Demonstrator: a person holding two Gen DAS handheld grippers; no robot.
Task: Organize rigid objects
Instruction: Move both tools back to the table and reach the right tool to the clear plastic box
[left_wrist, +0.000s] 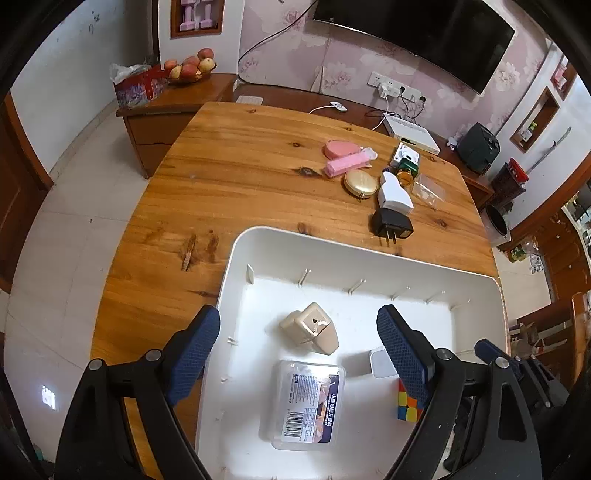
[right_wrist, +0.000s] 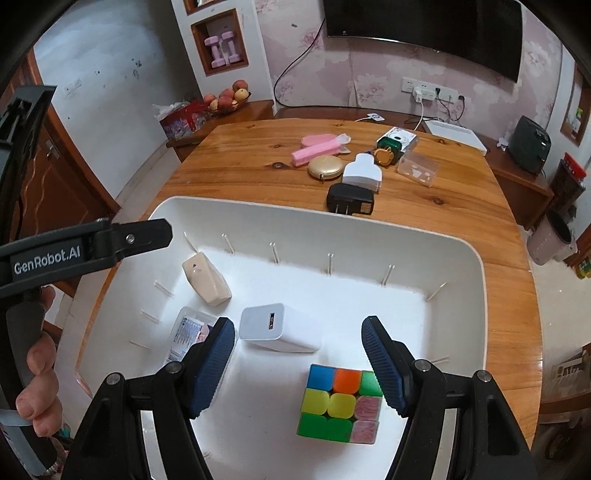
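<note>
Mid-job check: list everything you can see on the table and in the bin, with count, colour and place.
Bin: 1, white, near table edge.
Cube: 1, multicoloured, in bin.
Charger block: 1, white, in bin.
Clear box: 1, labelled, in bin.
Beige holder: 1, in bin.
Black plug: 1, on table beyond bin.
White bottle: 1, behind plug.
Gold compact: 1, on table.
Pink items: about 2, far side.
Left gripper: open, empty.
Right gripper: open, empty.
</note>
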